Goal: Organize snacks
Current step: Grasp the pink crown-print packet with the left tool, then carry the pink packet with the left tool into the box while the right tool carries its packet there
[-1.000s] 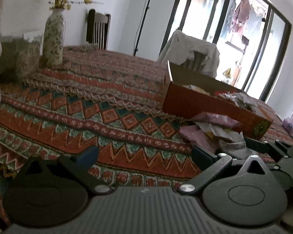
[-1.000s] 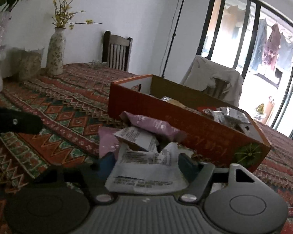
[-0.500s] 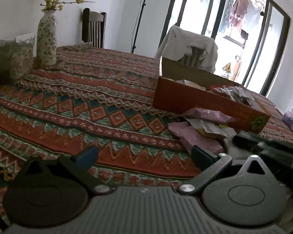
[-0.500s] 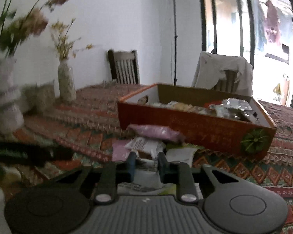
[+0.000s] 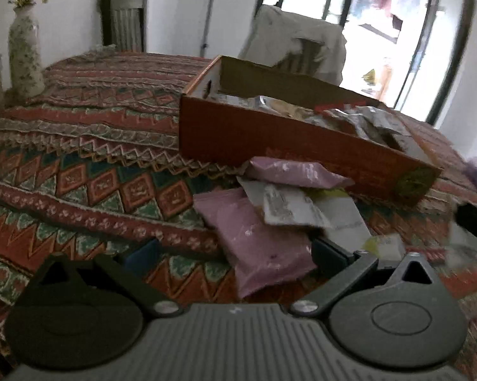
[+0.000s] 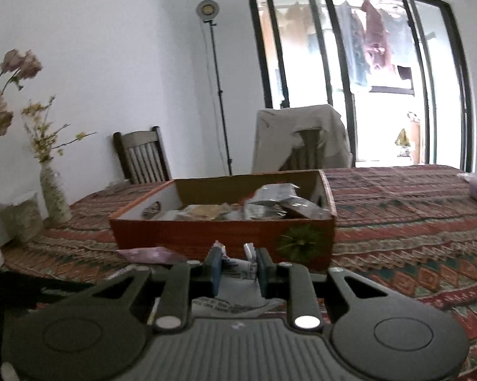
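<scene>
Here the right gripper (image 6: 236, 265) pinches a light, crinkly white packet (image 6: 235, 289) before the orange box (image 6: 222, 238); left gripper (image 5: 235, 254) gapes, empty

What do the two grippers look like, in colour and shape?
Both grippers, left gripper and right gripper, look alike: a grey ribbed body, two round black discs, black linkage arms with silver screws, and dark blue finger pads. No cables, sleeves or markings show.

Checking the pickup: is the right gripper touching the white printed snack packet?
Touching. The right wrist view shows the right gripper with both fingers pressed against the white printed snack packet, crumpling it.
</scene>
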